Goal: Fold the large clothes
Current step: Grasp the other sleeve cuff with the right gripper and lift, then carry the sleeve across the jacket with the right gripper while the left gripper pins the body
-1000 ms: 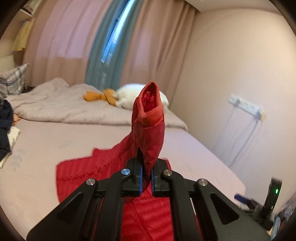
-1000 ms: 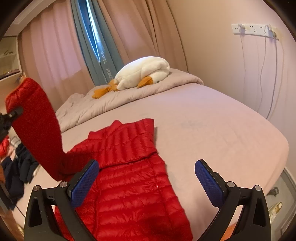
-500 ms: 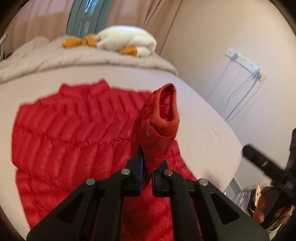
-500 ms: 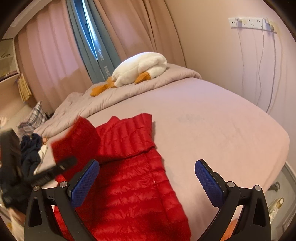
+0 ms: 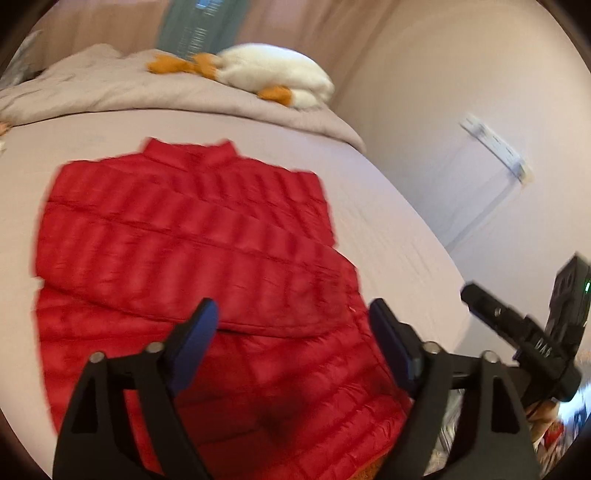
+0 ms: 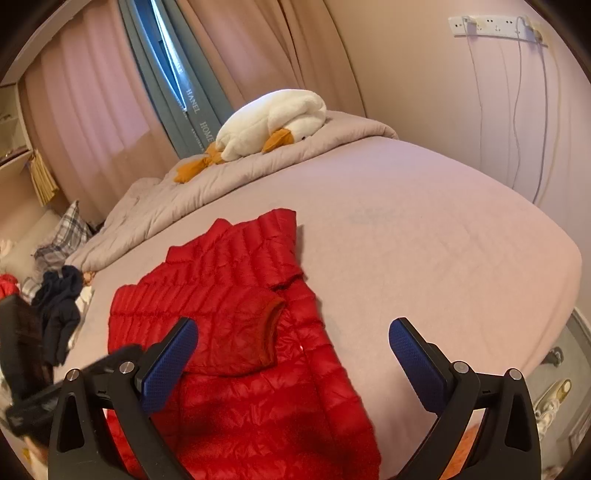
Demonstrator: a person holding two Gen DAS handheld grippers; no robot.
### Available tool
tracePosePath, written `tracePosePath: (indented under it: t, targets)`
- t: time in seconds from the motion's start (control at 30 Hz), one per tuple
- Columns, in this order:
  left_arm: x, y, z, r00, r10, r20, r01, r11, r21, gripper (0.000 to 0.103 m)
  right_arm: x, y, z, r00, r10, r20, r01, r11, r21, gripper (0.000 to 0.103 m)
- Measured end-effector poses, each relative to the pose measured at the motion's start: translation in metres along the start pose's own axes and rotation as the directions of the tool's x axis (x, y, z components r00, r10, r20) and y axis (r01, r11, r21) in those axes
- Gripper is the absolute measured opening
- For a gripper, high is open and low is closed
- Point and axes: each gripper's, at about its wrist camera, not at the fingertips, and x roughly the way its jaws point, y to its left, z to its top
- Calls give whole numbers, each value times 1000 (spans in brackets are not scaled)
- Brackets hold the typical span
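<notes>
A red quilted down jacket [image 5: 177, 229] lies flat on the bed, collar toward the far end. One sleeve [image 6: 236, 332] is folded across its body, cuff toward the right. My left gripper [image 5: 291, 336] is open and empty, just above the jacket's lower half, near the folded sleeve. My right gripper [image 6: 293, 363] is open and empty, above the jacket's lower right part [image 6: 258, 406]. The right gripper also shows at the right edge of the left wrist view [image 5: 524, 332].
The bed sheet [image 6: 424, 240] is pale pink. A rumpled duvet [image 6: 258, 166] with a white plush goose [image 6: 273, 122] lies at the far end. Dark clothes [image 6: 59, 306] are piled at the left. A wall with a power strip [image 6: 495, 26] runs along the right.
My left gripper has let go of the sleeve and opened. The sleeve, held up before, now lies folded across the jacket. The right gripper has stayed open.
</notes>
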Motion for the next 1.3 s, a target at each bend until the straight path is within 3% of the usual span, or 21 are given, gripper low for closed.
tracePosePath:
  t: [0.1, 0.23, 0.33, 0.5, 0.63, 0.7, 0.77, 0.8, 0.93, 1.03, 1.3]
  targets:
    - [-21, 25, 2, 993, 118, 27, -116, 990, -76, 91, 5, 1, -1, 1000, 8, -18, -8, 1000, 0, 103]
    - [-44, 62, -3, 962, 271, 31, -260, 946, -196, 94, 20, 6, -4, 998, 37, -60, -37, 999, -10, 103]
    - [-58, 86, -14, 947, 321, 15, -306, 913, -271, 96, 39, 12, -9, 993, 56, -107, -58, 998, -18, 103]
    - [-76, 112, -27, 919, 394, -2, -370, 863, -344, 97, 86, 29, -18, 972, 77, -221, -93, 994, -64, 93]
    - [-91, 124, -32, 905, 424, 10, -389, 839, -380, 97, 125, 42, -24, 961, 29, -275, -66, 990, -128, 74]
    - [-100, 129, -34, 900, 437, 17, -395, 829, -397, 97, 139, 44, -27, 951, 15, -310, -60, 989, -138, 53]
    - [-107, 132, -36, 894, 448, 26, -400, 822, -406, 97, 146, 45, -28, 939, 49, -339, -96, 988, -124, 26]
    - [-111, 134, -37, 890, 455, 29, -404, 817, -411, 97, 146, 48, -27, 937, 60, -344, -110, 986, -128, 21]
    - [-117, 140, -39, 882, 471, 36, -412, 805, -427, 97, 123, 74, -13, 964, 30, -264, -102, 959, -264, 16]
    - [-119, 143, -39, 883, 468, 40, -406, 803, -435, 97, 93, 95, 12, 981, 67, -181, -125, 936, -330, 16]
    - [-124, 146, -39, 886, 461, 53, -391, 803, -449, 97, 32, 158, 73, 981, 193, -33, -184, 847, -499, 15]
